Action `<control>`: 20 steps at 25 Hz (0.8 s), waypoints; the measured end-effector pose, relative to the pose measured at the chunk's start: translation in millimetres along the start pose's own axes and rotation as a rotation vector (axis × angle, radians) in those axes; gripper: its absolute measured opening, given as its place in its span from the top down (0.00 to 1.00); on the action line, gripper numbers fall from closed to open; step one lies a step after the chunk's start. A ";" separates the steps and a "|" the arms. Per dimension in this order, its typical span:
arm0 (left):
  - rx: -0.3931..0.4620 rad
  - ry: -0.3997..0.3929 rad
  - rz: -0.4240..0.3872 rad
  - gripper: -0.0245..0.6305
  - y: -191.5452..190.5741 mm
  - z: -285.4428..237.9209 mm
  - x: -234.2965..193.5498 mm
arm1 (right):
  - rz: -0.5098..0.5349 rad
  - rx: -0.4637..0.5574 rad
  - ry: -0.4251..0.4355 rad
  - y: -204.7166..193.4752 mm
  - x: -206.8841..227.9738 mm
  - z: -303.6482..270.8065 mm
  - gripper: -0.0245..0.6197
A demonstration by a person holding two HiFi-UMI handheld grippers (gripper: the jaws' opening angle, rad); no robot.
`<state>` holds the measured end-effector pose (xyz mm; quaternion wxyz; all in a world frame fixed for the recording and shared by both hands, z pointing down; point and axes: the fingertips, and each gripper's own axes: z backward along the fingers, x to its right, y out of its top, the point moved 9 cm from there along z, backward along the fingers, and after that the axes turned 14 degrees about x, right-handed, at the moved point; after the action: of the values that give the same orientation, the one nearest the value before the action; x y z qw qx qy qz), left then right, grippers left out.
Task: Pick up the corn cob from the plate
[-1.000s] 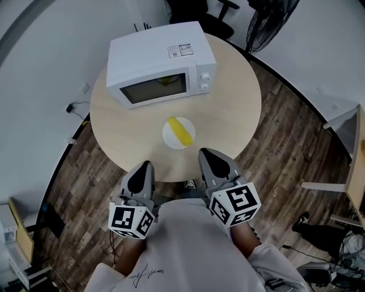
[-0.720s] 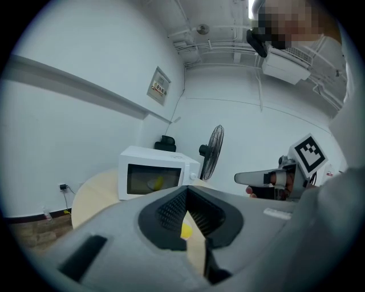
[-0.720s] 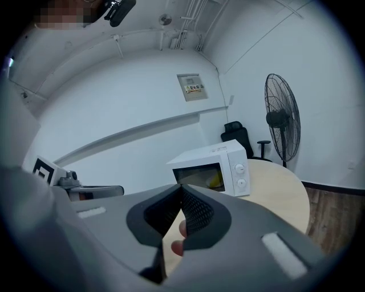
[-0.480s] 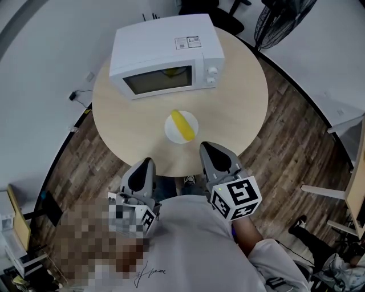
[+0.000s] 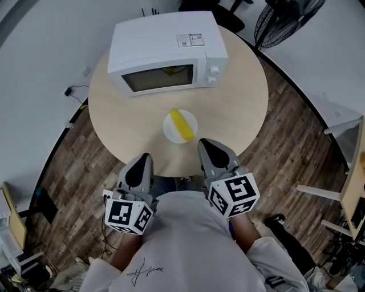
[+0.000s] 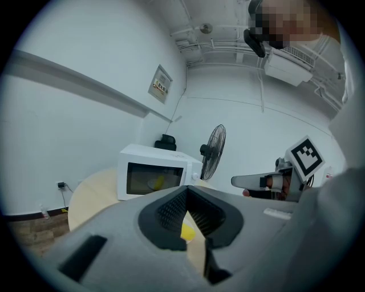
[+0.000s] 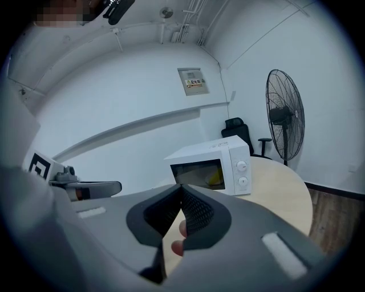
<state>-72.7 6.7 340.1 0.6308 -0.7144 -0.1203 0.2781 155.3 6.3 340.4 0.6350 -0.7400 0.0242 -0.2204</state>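
A yellow corn cob [image 5: 181, 124] lies on a small white plate [image 5: 170, 130] near the front of the round table [image 5: 125, 120]. Through the left gripper's jaws a bit of the corn cob [image 6: 187, 231] shows. My left gripper [image 5: 144, 157] is shut and empty, held at the table's near edge, left of the plate. My right gripper [image 5: 206, 145] is also shut and empty, just right of the plate at the same edge. In their own views the left gripper [image 6: 185, 193] and right gripper [image 7: 181, 188] each show pads meeting at the tip.
A white microwave [image 5: 165, 51] with its door closed stands at the back of the table, also seen as the microwave [image 6: 151, 177] and the microwave [image 7: 211, 165]. A standing fan [image 5: 285, 20] and an office chair [image 5: 217, 11] are beyond the table. A wood floor surrounds it.
The head view has shifted slightly. Both grippers stay shut at the near edge of the table, about where they were relative to the plate.
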 end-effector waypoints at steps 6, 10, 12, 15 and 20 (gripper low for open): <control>-0.006 0.007 -0.003 0.97 4.5 -7.5 -13.7 | 0.004 -0.032 0.010 -6.8 -0.5 -20.3 0.94; -0.007 0.014 0.007 0.97 2.8 -10.8 -17.4 | -0.003 -0.055 0.007 -12.8 4.5 -30.2 0.94; -0.008 0.019 0.011 0.97 2.7 -10.9 -20.3 | -0.015 -0.064 0.003 -16.3 6.8 -35.4 0.94; -0.011 0.033 0.015 0.97 2.0 -9.5 -25.5 | -0.025 -0.086 0.006 -22.6 9.4 -43.4 0.94; -0.006 0.043 0.018 0.97 2.8 -11.5 -32.1 | -0.036 -0.104 0.000 -29.5 14.7 -55.2 0.94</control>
<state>-93.1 -20.2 345.9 0.6284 -0.7233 -0.1010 0.2679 141.7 -44.0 378.1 0.5917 -0.7722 0.0223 -0.2305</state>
